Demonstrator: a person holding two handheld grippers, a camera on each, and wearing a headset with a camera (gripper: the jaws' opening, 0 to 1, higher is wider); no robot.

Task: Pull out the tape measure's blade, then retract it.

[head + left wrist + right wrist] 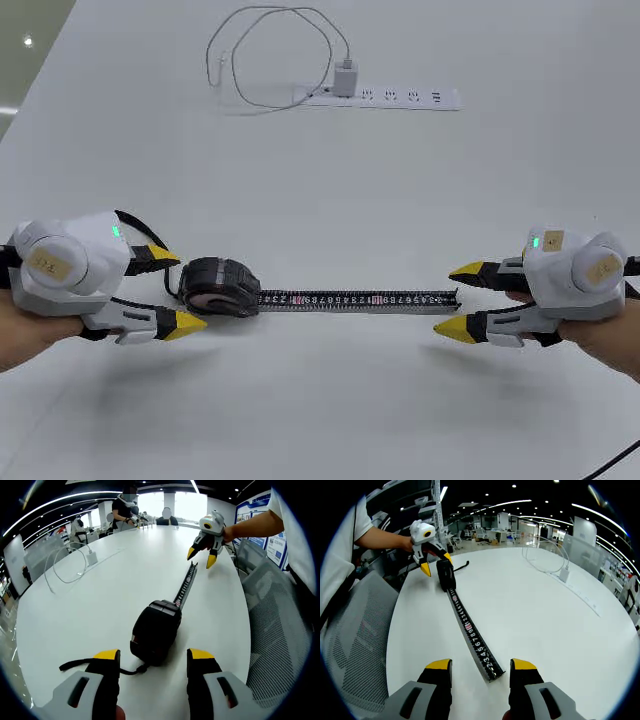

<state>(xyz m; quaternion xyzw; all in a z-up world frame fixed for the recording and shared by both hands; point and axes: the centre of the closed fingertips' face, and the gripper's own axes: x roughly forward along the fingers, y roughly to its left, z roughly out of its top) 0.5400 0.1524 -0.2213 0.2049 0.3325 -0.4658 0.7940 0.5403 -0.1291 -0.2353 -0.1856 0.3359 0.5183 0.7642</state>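
We hold the left gripper [185,288] and right gripper [452,299] level at mid-frame, jaws spread and empty, flanking the tape measure [220,287] and its drawn blade [360,299]. The right gripper view adds a mesh chair [360,630] at lower left.

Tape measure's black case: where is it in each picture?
Head view: left of centre, the case just ahead of the left claw.
Left gripper view: low centre, just beyond that claw.
Right gripper view: upper left, at the blade's far end.
Shared landmark: the white charger.
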